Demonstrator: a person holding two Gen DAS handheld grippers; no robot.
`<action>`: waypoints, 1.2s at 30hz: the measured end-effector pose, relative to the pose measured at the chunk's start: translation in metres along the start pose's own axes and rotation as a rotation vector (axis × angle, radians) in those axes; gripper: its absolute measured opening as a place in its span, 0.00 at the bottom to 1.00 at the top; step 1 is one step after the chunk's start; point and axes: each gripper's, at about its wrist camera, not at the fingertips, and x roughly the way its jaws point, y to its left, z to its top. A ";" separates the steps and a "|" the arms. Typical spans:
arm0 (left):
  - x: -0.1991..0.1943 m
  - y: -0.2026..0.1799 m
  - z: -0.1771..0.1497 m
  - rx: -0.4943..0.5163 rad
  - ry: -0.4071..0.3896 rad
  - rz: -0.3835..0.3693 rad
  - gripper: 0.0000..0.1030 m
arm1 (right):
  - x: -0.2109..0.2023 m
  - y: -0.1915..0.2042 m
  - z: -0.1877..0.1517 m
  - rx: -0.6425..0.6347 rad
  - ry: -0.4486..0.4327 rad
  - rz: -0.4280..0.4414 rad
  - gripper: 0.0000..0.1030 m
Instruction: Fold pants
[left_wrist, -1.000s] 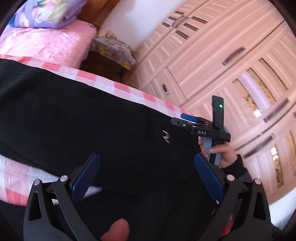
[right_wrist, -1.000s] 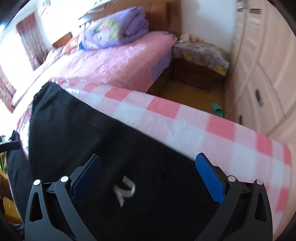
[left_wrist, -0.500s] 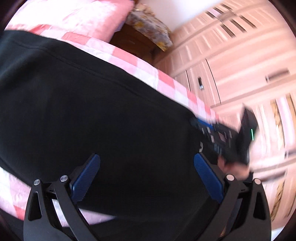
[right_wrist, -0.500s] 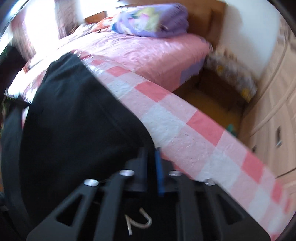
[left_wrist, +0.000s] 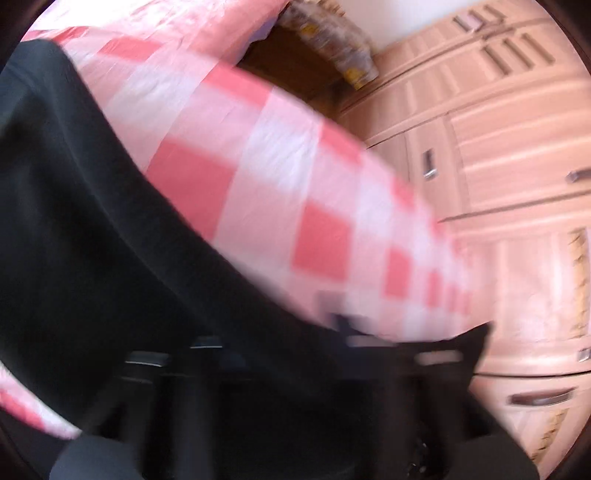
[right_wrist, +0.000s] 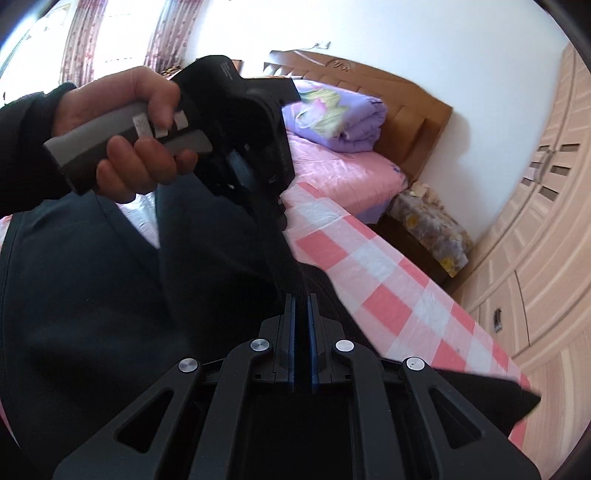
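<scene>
Black pants (right_wrist: 92, 295) lie on a pink-and-white checked cloth (right_wrist: 369, 273). My right gripper (right_wrist: 302, 306) is shut on a raised fold of the pants' edge. The left gripper (right_wrist: 269, 206) shows in the right wrist view, held in a hand, its fingers closed on the same stretched edge farther along. In the left wrist view the picture is blurred; the pants (left_wrist: 92, 258) fill the lower left over the checked cloth (left_wrist: 295, 192), and the left gripper's (left_wrist: 295, 350) fingers are dark and indistinct against the fabric.
A bed with a pink sheet (right_wrist: 343, 170), a folded purple quilt (right_wrist: 340, 118) and a wooden headboard (right_wrist: 406, 96) stands behind. A small nightstand with a floral cover (right_wrist: 428, 225) and a pale wardrobe (right_wrist: 535, 258) are on the right.
Both grippers have closed on the pants' edge; the right shut half a second ago, the left since then. The edge is now lifted and stretched between them.
</scene>
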 end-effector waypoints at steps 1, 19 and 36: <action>-0.006 0.000 -0.008 0.037 -0.045 -0.007 0.11 | -0.003 0.006 -0.005 0.014 -0.006 -0.018 0.09; -0.043 0.039 -0.244 0.373 -0.435 0.008 0.17 | -0.114 0.008 -0.088 0.509 -0.057 -0.044 0.69; -0.047 0.074 -0.239 0.256 -0.397 -0.197 0.44 | -0.091 -0.163 -0.208 1.389 -0.186 0.103 0.64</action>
